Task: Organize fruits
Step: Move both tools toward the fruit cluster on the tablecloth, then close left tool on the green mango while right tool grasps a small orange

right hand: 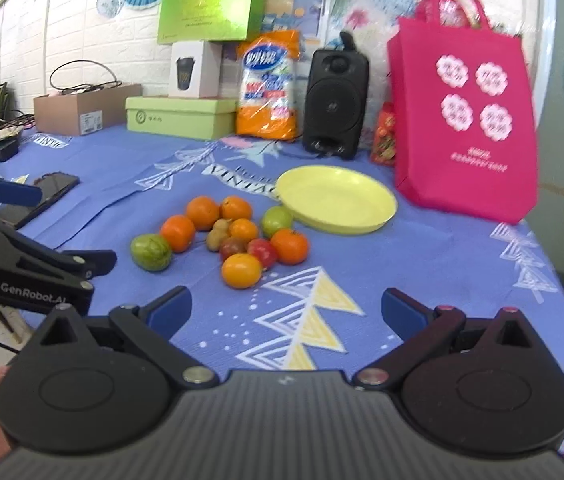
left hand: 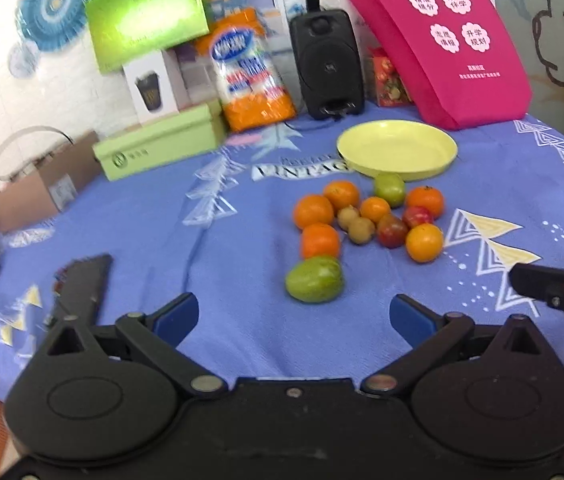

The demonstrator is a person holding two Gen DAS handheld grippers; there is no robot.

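Observation:
A cluster of fruit lies on the blue tablecloth: several oranges (left hand: 314, 211) (right hand: 201, 213), two green fruits (left hand: 314, 279) (right hand: 151, 252), two red apples (left hand: 392, 230) (right hand: 261, 251) and small brown kiwis (left hand: 361, 230) (right hand: 216, 237). An empty yellow plate (left hand: 398, 154) (right hand: 336, 199) sits just behind them. My left gripper (left hand: 293, 316) is open and empty, just short of the near green fruit. My right gripper (right hand: 286, 309) is open and empty, a little short of the nearest orange (right hand: 241, 270). Each gripper shows at the edge of the other's view.
At the back stand a pink bag (left hand: 438, 40) (right hand: 466, 120), a black speaker (left hand: 326, 65) (right hand: 335, 104), an orange packet (left hand: 250, 72), green boxes (left hand: 161, 145) (right hand: 181, 117) and a cardboard box (right hand: 85, 107). A black phone (left hand: 85, 284) (right hand: 47, 192) lies at left.

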